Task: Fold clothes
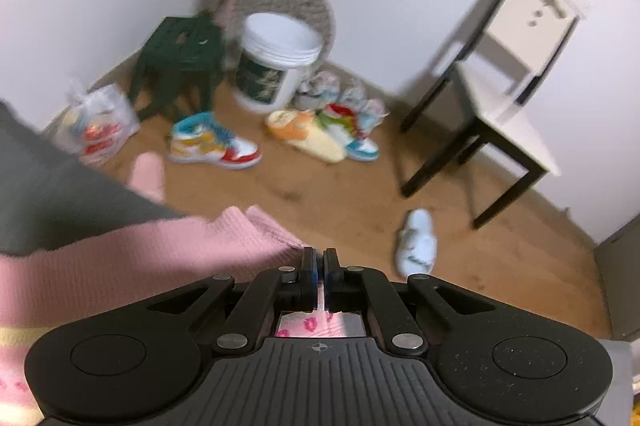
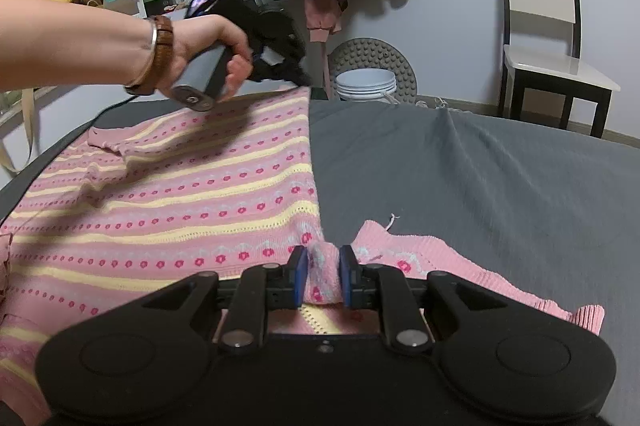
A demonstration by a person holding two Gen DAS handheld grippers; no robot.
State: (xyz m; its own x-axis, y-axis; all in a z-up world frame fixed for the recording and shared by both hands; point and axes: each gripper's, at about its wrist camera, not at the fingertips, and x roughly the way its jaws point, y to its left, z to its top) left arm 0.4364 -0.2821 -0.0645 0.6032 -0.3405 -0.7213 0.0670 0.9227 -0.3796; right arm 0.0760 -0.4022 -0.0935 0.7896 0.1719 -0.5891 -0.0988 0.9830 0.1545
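Left wrist view: the left gripper [image 1: 319, 258] has its fingers pinched on the pink hem of the sweater [image 1: 120, 266], which trails toward 9 o'clock over the grey bed [image 1: 60, 193]. At 12 o'clock stands a white bucket [image 1: 276, 61]; its green label is too blurred to read.

Right wrist view: the right gripper [image 2: 324, 266] clamps a bunched fold of the sweater, spread flat toward 10 o'clock. A hand [image 2: 208, 45] holds the other gripper at the far hem.
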